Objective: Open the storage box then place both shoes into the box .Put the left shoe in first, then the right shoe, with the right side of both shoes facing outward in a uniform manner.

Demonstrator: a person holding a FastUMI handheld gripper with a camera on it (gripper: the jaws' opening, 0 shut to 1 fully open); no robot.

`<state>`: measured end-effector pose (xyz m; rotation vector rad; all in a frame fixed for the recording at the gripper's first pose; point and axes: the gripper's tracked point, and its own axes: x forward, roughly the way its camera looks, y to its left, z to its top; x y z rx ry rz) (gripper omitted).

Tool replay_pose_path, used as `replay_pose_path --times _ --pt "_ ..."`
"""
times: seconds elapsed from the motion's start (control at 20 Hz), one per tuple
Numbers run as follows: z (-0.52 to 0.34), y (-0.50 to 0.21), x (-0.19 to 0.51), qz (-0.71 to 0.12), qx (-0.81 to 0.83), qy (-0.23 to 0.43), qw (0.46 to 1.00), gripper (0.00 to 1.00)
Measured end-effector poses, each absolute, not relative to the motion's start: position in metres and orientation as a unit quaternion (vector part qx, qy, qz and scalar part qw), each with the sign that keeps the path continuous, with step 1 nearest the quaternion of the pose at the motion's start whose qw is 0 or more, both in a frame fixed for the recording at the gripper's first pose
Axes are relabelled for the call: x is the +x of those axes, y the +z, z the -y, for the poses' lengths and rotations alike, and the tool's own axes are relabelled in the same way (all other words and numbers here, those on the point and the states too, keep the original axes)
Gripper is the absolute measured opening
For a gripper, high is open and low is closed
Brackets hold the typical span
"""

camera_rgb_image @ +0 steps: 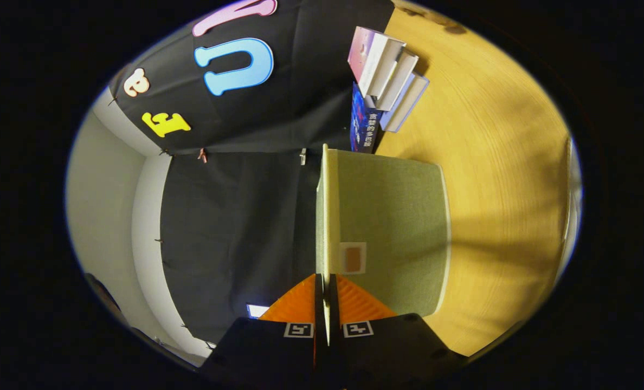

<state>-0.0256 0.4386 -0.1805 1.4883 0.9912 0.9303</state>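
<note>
The view is rolled on its side, so the wooden table [495, 189] stands to the right. A pale green fabric storage box [398, 211] sits on it, showing one face with a small orange tab [353, 258]. The box's lid [322, 216] shows edge-on as a thin pale panel along the box's top. It runs straight ahead from between the fingers. My gripper [324, 281] is shut on the near edge of this lid, one finger on each side of it.
Beyond the box, a stack of white and blue books [390, 76] lies on the table against the black cloth wall [235, 227]. A pale wall [105, 206] lies past the cloth. Bare wooden tabletop stretches along the box's far side.
</note>
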Motion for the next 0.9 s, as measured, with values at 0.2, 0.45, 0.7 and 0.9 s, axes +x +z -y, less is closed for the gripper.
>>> replay_pose_path --times 0.2,0.45,0.7,0.9 --pt "-0.443 -0.126 -0.021 -0.383 0.614 0.419 0.549 0.05" --pt "-0.473 -0.055 -0.004 -0.355 0.6 0.452 0.557 0.05" --pt "-0.531 -0.005 0.003 -0.348 0.572 0.48 0.567 0.06" --pt "-0.574 0.009 0.005 -0.362 0.573 0.48 0.557 0.06"
